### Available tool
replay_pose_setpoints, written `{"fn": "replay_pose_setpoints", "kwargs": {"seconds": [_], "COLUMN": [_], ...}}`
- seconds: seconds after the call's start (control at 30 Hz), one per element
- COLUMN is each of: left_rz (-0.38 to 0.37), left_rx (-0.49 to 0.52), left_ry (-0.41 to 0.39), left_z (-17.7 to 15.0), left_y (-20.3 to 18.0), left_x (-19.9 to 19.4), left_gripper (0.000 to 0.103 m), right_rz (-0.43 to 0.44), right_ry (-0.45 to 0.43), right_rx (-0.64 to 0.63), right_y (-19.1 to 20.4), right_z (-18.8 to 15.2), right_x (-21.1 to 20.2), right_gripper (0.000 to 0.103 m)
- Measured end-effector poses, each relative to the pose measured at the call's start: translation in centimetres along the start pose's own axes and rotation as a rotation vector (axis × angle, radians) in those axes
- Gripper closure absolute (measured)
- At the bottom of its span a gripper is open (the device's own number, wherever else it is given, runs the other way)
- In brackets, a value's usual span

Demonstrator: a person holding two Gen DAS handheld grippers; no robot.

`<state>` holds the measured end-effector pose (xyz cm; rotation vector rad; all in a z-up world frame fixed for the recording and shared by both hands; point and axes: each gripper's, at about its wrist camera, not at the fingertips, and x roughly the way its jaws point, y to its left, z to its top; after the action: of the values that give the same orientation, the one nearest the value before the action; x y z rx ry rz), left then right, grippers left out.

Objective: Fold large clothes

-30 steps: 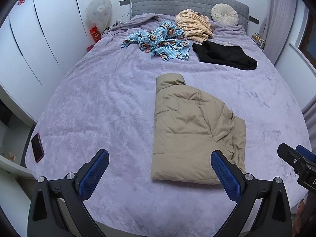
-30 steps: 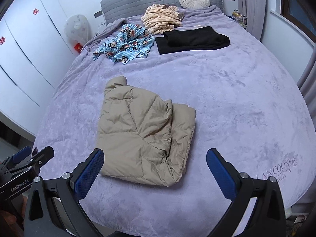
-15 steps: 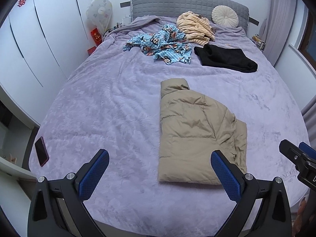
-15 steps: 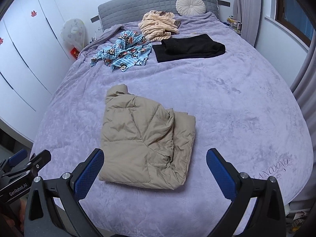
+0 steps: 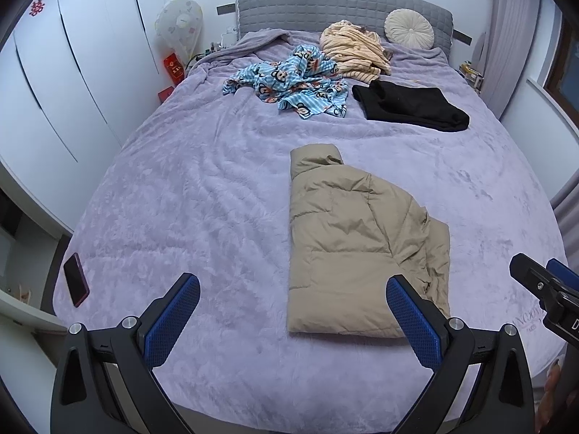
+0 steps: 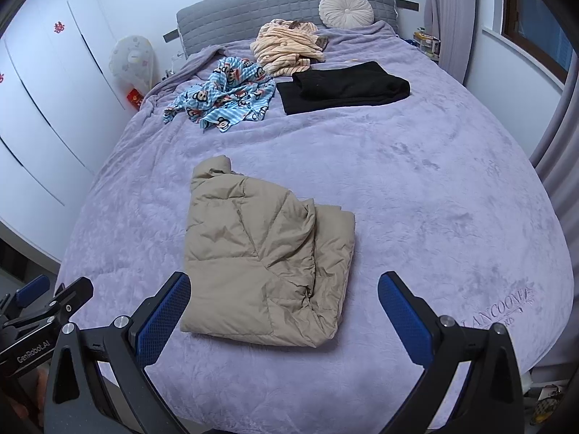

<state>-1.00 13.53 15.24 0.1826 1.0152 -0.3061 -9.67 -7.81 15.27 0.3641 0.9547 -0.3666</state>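
My left gripper (image 5: 293, 316) and my right gripper (image 6: 284, 313) both hang with fingers spread wide, holding nothing, above the near edge of the bed (image 5: 181, 188). The folded tan puffer jacket (image 5: 358, 253) lies flat on the plush lilac blanket just ahead of both, clear of the blue ribbed pads (image 5: 414, 322). It is a quilted, crinkled, roughly rectangular bundle, collar (image 5: 316, 159) pointing toward the grey headboard (image 5: 343, 7), looser layers bunched along its right side.
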Motion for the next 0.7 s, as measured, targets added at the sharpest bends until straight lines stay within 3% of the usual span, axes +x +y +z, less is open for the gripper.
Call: {"fn": "replay_pose_setpoints", "kwargs": {"seconds": [0.7], "left_rz": [-0.003], "left_rx": [0.016], "left_ry": [0.002], "left_z": [0.61], "left_y": [-0.16], "left_x": [0.31], "left_gripper": [0.0], "right_rz": [0.0], "right_ry": [0.002], "right_rx": [0.005], "right_y": [0.11], "right_z": [0.02], "right_x": [0.01], "right_gripper": [0.0]}}
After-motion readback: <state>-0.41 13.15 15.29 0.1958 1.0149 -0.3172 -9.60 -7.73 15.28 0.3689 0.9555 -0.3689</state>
